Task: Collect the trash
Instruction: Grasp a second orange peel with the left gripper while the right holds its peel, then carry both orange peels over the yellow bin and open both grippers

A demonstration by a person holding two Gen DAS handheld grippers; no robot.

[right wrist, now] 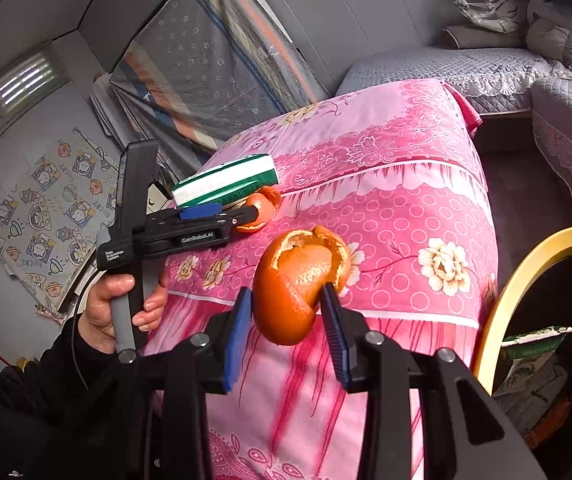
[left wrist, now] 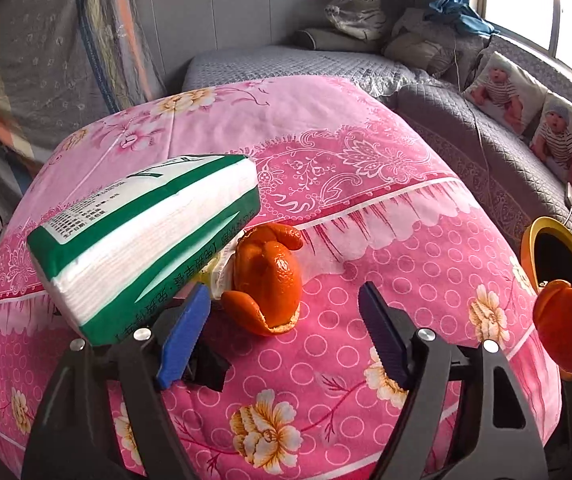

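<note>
While angled downward, left claw (left wrist: pixel 284 312) gapes | right claw (right wrist: pixel 286 304) clamps orange peel (right wrist: pixel 299 280)

both wrist views look down, close, over the pink bedspread (left wrist: pixel 365 168) – sharing its tissue pack (right wrist: pixel 228 180).

- The desk (left wrist: pixel 425 248) wears a pink cloth printed with flowers and rings, draping over its edges.
- A green-and-white tissue pack (left wrist: pixel 146 240) lies on it, tilted.
- An orange peel (left wrist: pixel 270 280) sits on the cloth, touching the pack's lower corner.
</note>
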